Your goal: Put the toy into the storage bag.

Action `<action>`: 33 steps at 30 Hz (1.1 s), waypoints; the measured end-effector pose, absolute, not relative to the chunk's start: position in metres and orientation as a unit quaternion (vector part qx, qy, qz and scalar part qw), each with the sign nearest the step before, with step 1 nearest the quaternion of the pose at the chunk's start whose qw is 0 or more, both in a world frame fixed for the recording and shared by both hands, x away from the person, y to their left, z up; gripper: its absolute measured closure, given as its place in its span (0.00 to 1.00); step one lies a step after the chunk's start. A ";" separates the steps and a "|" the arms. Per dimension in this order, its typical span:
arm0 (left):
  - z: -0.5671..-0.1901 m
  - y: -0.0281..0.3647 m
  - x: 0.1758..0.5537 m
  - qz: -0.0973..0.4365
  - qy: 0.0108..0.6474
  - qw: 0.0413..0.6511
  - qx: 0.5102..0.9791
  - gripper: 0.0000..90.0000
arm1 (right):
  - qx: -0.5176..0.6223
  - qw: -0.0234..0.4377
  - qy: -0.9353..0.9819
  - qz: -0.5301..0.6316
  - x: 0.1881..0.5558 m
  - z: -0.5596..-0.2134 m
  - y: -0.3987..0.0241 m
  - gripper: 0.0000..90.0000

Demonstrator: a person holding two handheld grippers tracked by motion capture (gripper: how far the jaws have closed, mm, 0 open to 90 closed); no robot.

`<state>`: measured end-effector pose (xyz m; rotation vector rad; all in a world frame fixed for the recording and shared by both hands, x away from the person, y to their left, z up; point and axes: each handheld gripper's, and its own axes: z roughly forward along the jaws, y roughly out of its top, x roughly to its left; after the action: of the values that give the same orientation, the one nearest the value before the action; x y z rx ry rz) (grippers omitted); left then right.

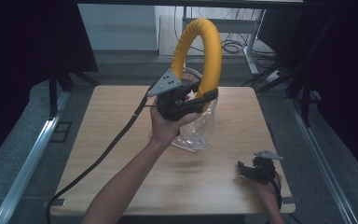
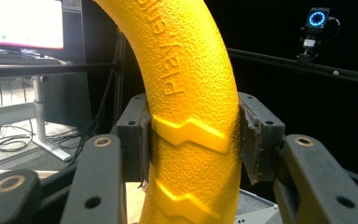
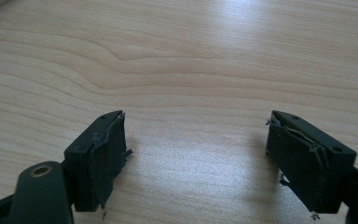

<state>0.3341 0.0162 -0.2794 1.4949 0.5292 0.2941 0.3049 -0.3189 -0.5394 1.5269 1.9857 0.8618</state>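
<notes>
My left gripper [image 1: 200,95] clamps the textured yellow rubber ring [image 1: 204,44] at its 6 o'clock; my right gripper [image 3: 196,154] rests wide apart on the pale wooden table [image 1: 121,158].

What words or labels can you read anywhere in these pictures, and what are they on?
"Play" – raised letters moulded into the yellow ring, just above where the left gripper clamps it; more letters follow, cut off at the top edge, unreadable.
Monitor screen in the left gripper view: too washed out to read.
Small device with a glowing blue circle: no legible text.
Wooden table and clear plastic bag: no text.
</notes>
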 end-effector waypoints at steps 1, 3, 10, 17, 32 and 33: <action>-0.280 0.015 0.335 0.130 0.236 0.692 0.670 0.57 | 0.559 0.244 0.727 0.315 0.305 -0.539 -0.319 0.22; -0.280 0.013 0.336 0.130 0.236 0.690 0.671 0.57 | 0.558 0.244 0.728 0.315 0.305 -0.539 -0.319 0.22; -0.281 -0.005 0.338 0.122 0.227 0.688 0.678 0.57 | 0.559 0.244 0.727 0.315 0.305 -0.539 -0.319 0.22; -0.287 -0.017 0.341 0.112 0.224 0.686 0.683 0.57 | 0.559 0.244 0.727 0.316 0.305 -0.539 -0.319 0.22; -0.333 -0.028 0.359 0.099 0.256 0.658 0.701 0.57 | 0.559 0.244 0.727 0.315 0.305 -0.539 -0.319 0.23; -0.335 -0.029 0.360 0.097 0.257 0.658 0.701 0.57 | 0.560 0.243 0.727 0.315 0.305 -0.539 -0.319 0.23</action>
<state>0.3600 -0.0286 -0.3346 1.5875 0.5827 0.2187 0.3047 -0.3188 -0.5394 1.5293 1.9867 0.8612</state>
